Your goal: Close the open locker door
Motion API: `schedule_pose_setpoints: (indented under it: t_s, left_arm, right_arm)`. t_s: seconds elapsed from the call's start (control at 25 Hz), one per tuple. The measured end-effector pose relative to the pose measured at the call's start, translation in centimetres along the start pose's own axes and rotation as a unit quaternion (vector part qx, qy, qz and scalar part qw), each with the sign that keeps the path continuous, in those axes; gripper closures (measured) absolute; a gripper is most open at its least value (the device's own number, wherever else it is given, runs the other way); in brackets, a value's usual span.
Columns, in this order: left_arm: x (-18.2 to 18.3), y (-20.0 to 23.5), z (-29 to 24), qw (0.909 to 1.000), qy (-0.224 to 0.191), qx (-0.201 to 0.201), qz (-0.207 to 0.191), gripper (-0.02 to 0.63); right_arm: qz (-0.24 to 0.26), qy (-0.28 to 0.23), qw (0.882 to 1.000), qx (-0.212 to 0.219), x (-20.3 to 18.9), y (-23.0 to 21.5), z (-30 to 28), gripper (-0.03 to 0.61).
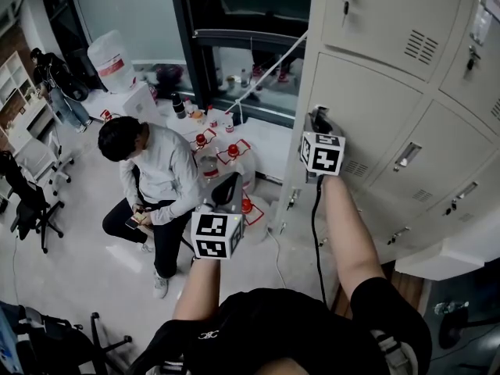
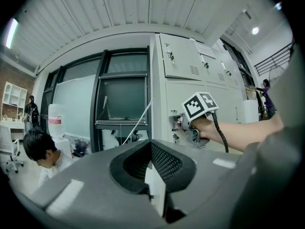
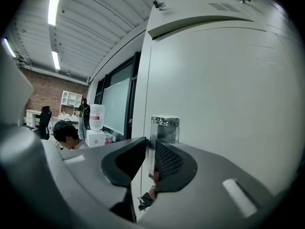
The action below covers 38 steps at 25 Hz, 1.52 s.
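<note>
A shared office or lab workroom. A bank of steel lockers (image 1: 391, 84) stands beside tall windows (image 1: 129, 6), with a swivel office chair (image 1: 31, 203), white shelving (image 1: 14, 80) and a water jug (image 1: 112, 59).

**Left gripper** (image 2: 151, 159), foreground: grey body, with black pads standing a little apart and nothing between them.

**Centre right:** a pale bank of lockers (image 2: 212, 70). The right gripper (image 2: 185, 123), marker cube uppermost, is held in a hand (image 2: 206, 128), with its tip at the left edge of a locker door (image 2: 183, 92). A black cable (image 2: 220, 133) hangs below the wrist.

**Left of the lockers:** a dark window frame (image 2: 101, 99).

**Lower left:** a seated person (image 2: 40, 149), head bowed. Behind are a water jug (image 2: 55, 123) and a standing person (image 2: 31, 111).

**Above:** a ribbed ceiling (image 2: 119, 8).
</note>
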<state>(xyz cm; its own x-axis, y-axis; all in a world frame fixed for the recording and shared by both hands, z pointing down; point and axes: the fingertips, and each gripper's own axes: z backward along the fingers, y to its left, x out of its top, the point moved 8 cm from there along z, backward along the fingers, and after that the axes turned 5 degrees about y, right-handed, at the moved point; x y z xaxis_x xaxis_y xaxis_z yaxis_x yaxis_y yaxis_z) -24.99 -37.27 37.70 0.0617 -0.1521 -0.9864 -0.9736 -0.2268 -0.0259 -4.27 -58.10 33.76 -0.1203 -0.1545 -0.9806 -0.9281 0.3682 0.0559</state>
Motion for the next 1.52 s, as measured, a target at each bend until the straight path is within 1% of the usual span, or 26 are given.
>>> schedule_pose_setpoints:
  t_s: [0.2, 0.32, 0.4, 0.56, 0.76, 0.92, 1.12, 1.28, 1.4, 1.52]
  left_arm:
    - [-0.1, -0.2, -0.1, 1.0, 0.003, -0.006, -0.001, 0.614]
    - [-0.3, -0.6, -0.2, 1.0, 0.004, -0.009, 0.0, 0.612]
    - [-0.3, -1.1, -0.3, 0.9999, 0.006, -0.013, 0.0, 0.614]
    - [-0.2, -2.7, -0.8, 0.9996, 0.004, -0.029, -0.002, 0.614]
    - [-0.2, -5.6, -1.4, 0.9986, 0.0, -0.053, -0.005, 0.614]
    - [0.0, -9.0, -2.1, 0.9966, -0.004, -0.081, -0.009, 0.614]
    - [0.3, -13.7, -2.9, 0.9928, -0.01, -0.118, -0.013, 0.614]
    - [0.1, -17.8, -3.4, 0.9883, -0.012, -0.15, -0.022, 0.614]
    - [0.0, -20.5, -3.3, 0.9854, -0.014, -0.167, -0.028, 0.612]
    - [0.1, -22.4, -3.0, 0.9835, -0.014, -0.177, -0.033, 0.614]
  right_arm:
    - [0.002, 0.001, 1.0, 0.003, 0.1, -0.2, 0.1, 0.503]
    - [0.025, -0.021, 0.999, -0.005, -0.1, 0.3, 0.7, 0.502]
    - [0.024, -0.029, 0.999, 0.002, -0.3, 0.6, 1.7, 0.5]
    - [0.019, -0.057, 0.998, 0.002, -0.6, 0.2, 5.4, 0.502]
    - [0.02, -0.101, 0.995, 0.007, -1.3, -0.8, 12.0, 0.503]
    - [0.003, -0.114, 0.993, -0.017, -3.0, -3.3, 17.6, 0.506]
    - [-0.026, -0.103, 0.992, -0.066, -6.1, -7.5, 23.6, 0.566]
    - [-0.046, -0.094, 0.989, -0.107, -8.5, -10.7, 27.2, 0.568]
    - [-0.059, -0.088, 0.987, -0.124, -9.6, -12.7, 29.5, 0.568]
    - [-0.061, -0.085, 0.985, -0.135, -10.4, -14.0, 31.4, 0.569]
